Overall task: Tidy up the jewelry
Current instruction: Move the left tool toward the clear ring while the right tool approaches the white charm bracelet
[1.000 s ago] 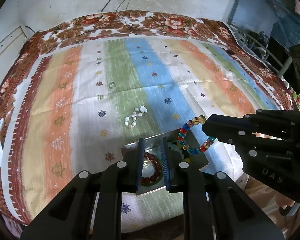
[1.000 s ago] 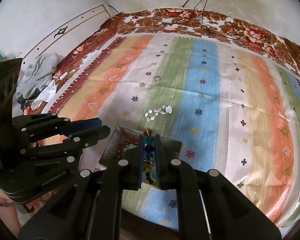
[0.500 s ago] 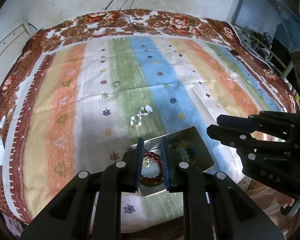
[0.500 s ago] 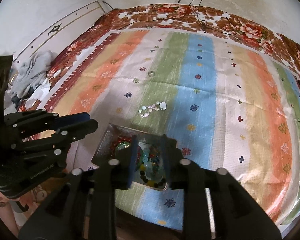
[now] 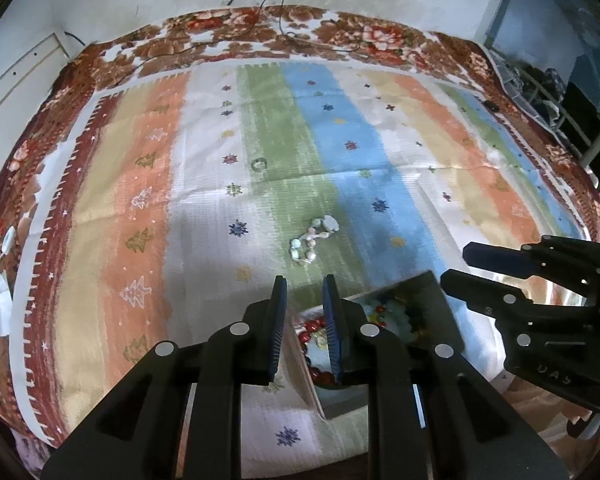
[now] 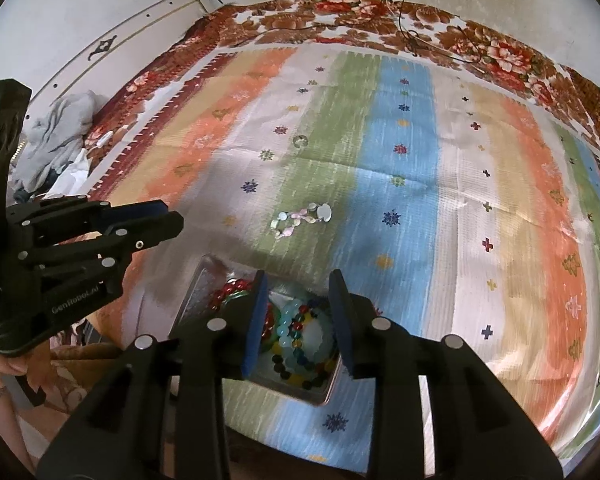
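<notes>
Grippers over metal tray (image 6: pixel 194 292) of beaded bracelets (image 6: pixel 300 336), near front edge of striped bedspread (image 6: pixel 440 200).
Right gripper (image 6: pixel 298 312) opening, nothing between pads; left gripper (image 5: pixel 303 320) narrowly parted, empty. Shell bracelet (image 5: pixel 314 236) loose mid-spread, small ring (image 5: pixel 259 164) beyond.

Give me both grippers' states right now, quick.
Left gripper: narrow gap between the pads, nothing held.
Right gripper: jaws opening, empty, above the multicoloured bead bracelet in the metal tray.
</notes>
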Demonstrator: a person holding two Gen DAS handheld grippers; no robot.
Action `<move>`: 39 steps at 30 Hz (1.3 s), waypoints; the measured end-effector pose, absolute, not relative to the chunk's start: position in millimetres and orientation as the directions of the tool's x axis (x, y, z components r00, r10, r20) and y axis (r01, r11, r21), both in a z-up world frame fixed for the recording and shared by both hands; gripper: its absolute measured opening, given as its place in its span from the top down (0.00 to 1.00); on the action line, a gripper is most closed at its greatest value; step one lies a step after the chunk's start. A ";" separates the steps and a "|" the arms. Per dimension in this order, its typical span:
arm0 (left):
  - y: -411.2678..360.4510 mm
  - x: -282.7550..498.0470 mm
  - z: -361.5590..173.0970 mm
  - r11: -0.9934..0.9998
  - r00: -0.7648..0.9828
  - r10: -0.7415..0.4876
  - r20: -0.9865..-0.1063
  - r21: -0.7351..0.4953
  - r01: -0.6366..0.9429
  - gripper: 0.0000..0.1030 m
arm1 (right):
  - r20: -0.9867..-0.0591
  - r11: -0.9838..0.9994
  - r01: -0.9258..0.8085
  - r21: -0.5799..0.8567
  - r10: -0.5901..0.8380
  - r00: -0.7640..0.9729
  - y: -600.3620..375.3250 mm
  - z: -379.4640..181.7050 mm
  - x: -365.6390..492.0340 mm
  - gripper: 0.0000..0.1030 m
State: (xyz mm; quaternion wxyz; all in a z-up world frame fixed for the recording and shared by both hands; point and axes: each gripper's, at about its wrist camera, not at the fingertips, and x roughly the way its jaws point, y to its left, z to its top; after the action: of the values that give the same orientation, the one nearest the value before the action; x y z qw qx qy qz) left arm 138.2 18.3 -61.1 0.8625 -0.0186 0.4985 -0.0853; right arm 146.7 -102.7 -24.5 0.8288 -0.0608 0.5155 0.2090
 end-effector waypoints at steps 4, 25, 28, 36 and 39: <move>21.3 152.6 -72.0 0.986 0.457 -0.152 -0.876 -0.102 0.133 0.78 | -0.893 0.908 -0.394 0.144 0.290 0.343 -102.6 -35.3 163.7 0.68; 41.7 225.5 -97.8 0.993 0.456 -0.116 -0.882 -0.118 0.026 0.74 | -0.934 0.904 -0.408 0.124 0.245 0.260 -88.3 -79.2 217.6 0.63; 47.7 241.2 -106.0 0.989 0.443 -0.134 -0.886 -0.148 0.001 0.74 | -0.940 0.905 -0.407 0.122 0.236 0.245 -88.3 -90.6 229.1 0.63; 43.6 273.6 -122.0 0.991 0.432 -0.122 -0.894 -0.130 0.011 0.73 | -0.948 0.901 -0.414 0.126 0.233 0.219 -81.4 -104.2 251.6 0.63; 43.5 286.3 -125.1 0.991 0.435 -0.126 -0.892 -0.130 0.019 0.71 | -0.951 0.896 -0.425 0.125 0.230 0.205 -75.4 -110.5 258.4 0.63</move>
State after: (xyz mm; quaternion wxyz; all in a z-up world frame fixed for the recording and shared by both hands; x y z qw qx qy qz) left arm 286.3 43.5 -125.1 0.8454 -0.0500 0.5300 -0.0429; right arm 258.4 -75.4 -110.5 0.7719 -0.0823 0.5936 0.2121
